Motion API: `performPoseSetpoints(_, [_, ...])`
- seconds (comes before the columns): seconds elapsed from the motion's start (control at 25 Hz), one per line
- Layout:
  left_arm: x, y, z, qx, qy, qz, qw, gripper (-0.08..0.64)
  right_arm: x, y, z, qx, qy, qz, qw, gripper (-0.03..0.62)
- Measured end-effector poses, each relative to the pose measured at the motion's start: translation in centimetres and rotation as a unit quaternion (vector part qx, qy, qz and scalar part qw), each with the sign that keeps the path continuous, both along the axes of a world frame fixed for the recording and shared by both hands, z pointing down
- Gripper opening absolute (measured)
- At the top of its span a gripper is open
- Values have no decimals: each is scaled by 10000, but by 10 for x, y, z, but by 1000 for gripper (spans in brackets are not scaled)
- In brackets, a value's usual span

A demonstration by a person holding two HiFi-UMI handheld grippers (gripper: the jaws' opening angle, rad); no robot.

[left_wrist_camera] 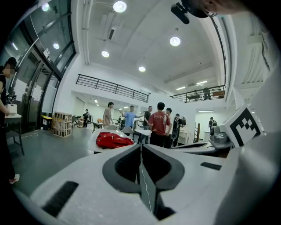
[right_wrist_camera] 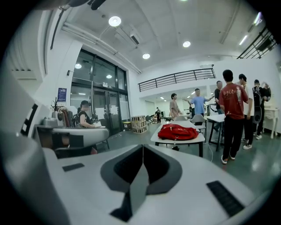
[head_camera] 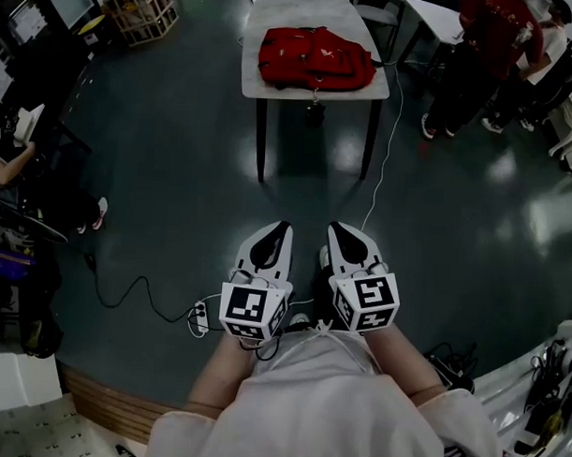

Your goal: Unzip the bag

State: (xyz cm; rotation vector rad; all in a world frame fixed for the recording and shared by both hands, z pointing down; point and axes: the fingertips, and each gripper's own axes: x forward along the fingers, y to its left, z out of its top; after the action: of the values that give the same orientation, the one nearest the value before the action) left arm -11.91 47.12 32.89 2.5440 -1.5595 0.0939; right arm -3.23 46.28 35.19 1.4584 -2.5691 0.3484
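A red backpack (head_camera: 315,58) lies flat on a white table (head_camera: 258,77) at the far end of the floor. It also shows in the left gripper view, backpack (left_wrist_camera: 113,140), and in the right gripper view, backpack (right_wrist_camera: 178,132). My left gripper (head_camera: 284,227) and right gripper (head_camera: 334,227) are held side by side close to my body, far short of the table. Both are shut with nothing between the jaws. In the gripper views the left gripper (left_wrist_camera: 141,145) and right gripper (right_wrist_camera: 142,146) point toward the table.
Dark floor lies between me and the table. A white cable (head_camera: 387,151) runs from the table toward me, and a black cable (head_camera: 134,293) with a power strip (head_camera: 200,315) lies at my left. People (head_camera: 494,52) stand right of the table. A wooden crate (head_camera: 144,10) stands far left.
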Motion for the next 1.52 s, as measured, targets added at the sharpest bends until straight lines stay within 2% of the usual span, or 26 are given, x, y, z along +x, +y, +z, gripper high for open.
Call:
performPoseSetpoints(0.16, [-5,-26,2,-26,-41,-117,9999,29,-1,-30,4,-20,-21,-39,10000,28])
performPoseSetpoints(0.36, [-6,-82,1,11,-117,-258,9996,29,1,-89,5,-3,-101,-135,9999,28])
performPoseSetpoints(0.88, [26,-286,3,-12,-173,-622,9979,29,39,-299,8,-102,-48,-475,9988,28])
performPoseSetpoints(1.16, [41,-366,26,-284,-194,-743,9966,29,54,-383,23,-255,75,-681,9973,28])
performPoseSetpoints(1.52, [34,-447,53,-653,-276,-611,9956,29,54,-455,60,-740,281,-527,9955,28])
